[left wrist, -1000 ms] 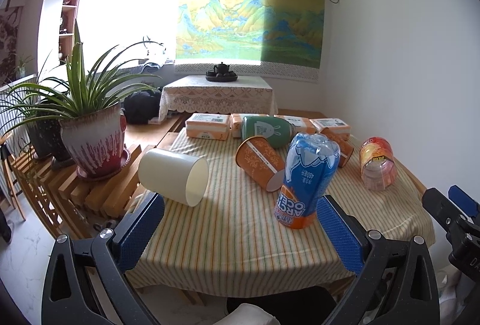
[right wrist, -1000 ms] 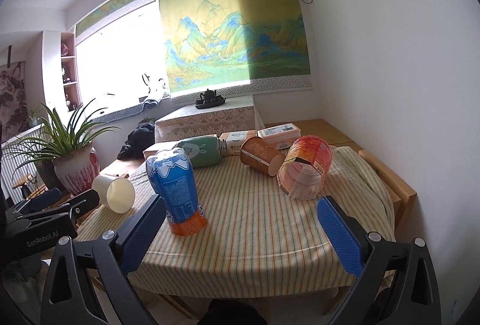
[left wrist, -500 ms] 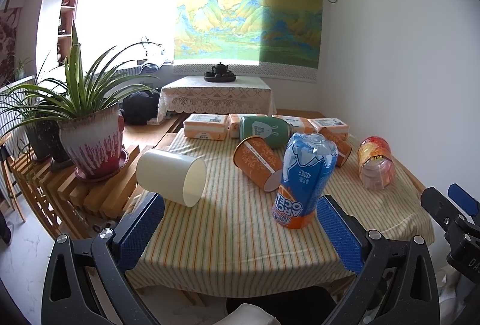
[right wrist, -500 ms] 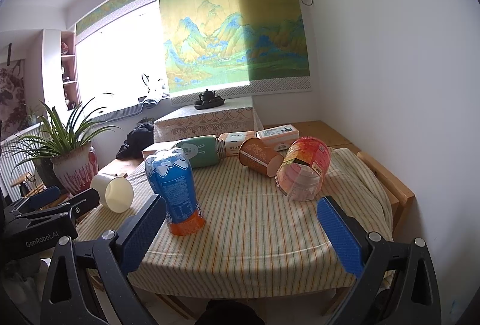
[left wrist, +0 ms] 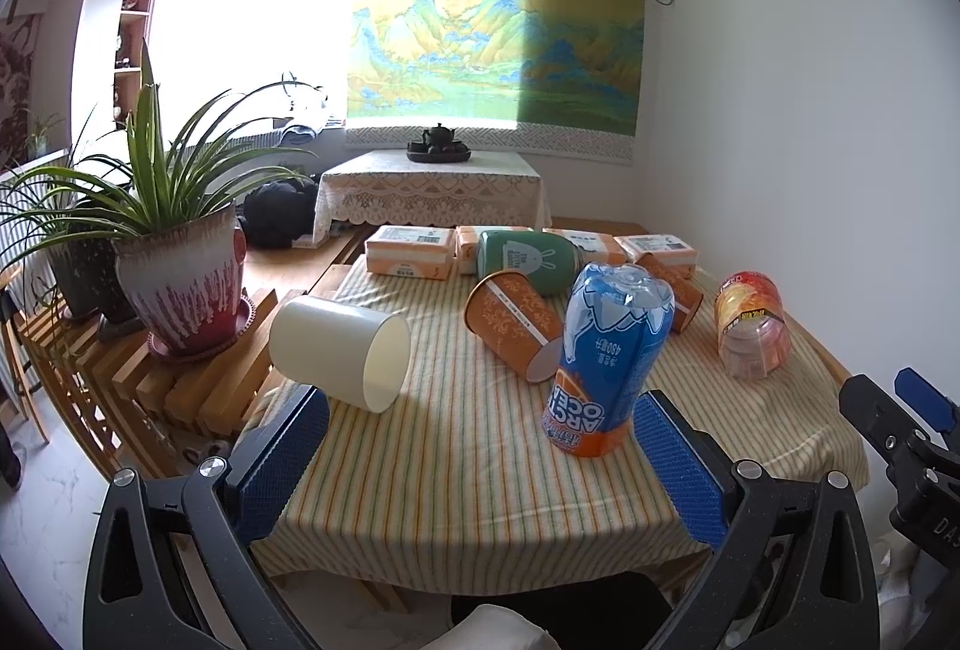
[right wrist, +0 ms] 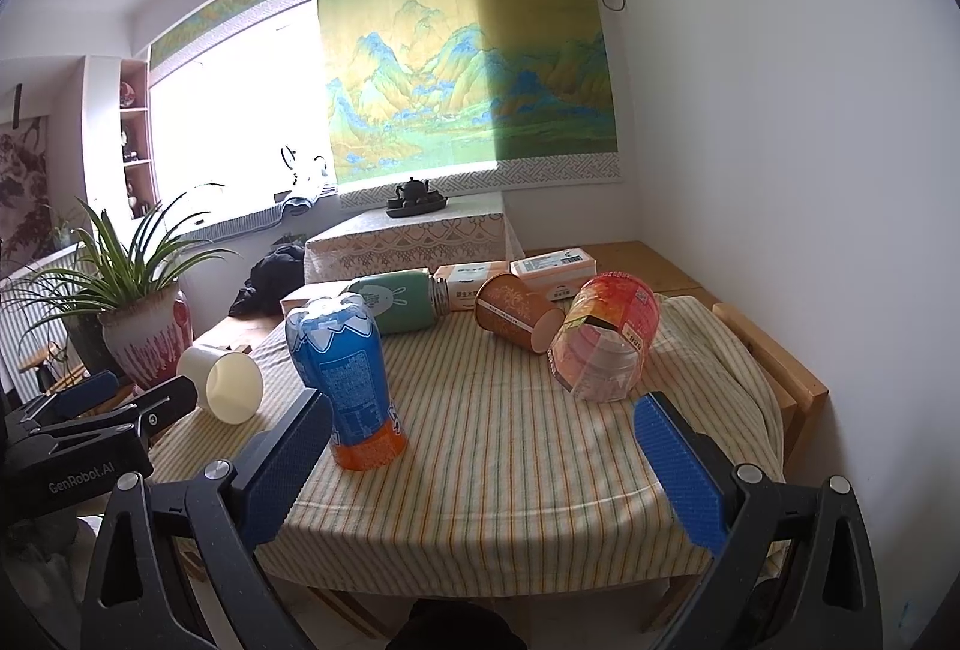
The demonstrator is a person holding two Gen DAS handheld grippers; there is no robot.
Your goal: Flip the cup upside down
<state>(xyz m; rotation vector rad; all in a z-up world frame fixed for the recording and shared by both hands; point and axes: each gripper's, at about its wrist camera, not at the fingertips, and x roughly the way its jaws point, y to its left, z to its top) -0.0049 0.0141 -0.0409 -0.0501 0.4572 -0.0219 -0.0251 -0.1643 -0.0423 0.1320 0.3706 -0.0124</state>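
- Left of centre in the left wrist frame, the white cup (left wrist: 342,350) lies on its side at the near left corner of the striped tablecloth (left wrist: 468,446), its open mouth turned toward the lens; the right wrist frame shows it at middle left (right wrist: 225,380).
- At the bottom of the left wrist frame, the left gripper (left wrist: 480,458) has its jaws spread wide with nothing between them, below and apart from the cup.
- Bottom of the right wrist frame: the right gripper (right wrist: 483,458) is likewise spread wide and holds nothing.
- Centre of the cloth: a blue and orange bottle (left wrist: 609,359) stands upside down.
- Behind it an orange paper cup (left wrist: 510,323) lies tipped over, with a green bottle (left wrist: 525,260) on its side further back.
- Right side of the left wrist frame: a clear jar with a red and yellow label (left wrist: 750,323) lies on its side.
- Far edge of the table: tissue packs (left wrist: 408,251) in a row.
- Left edge: a potted plant (left wrist: 180,284) on wooden slats.
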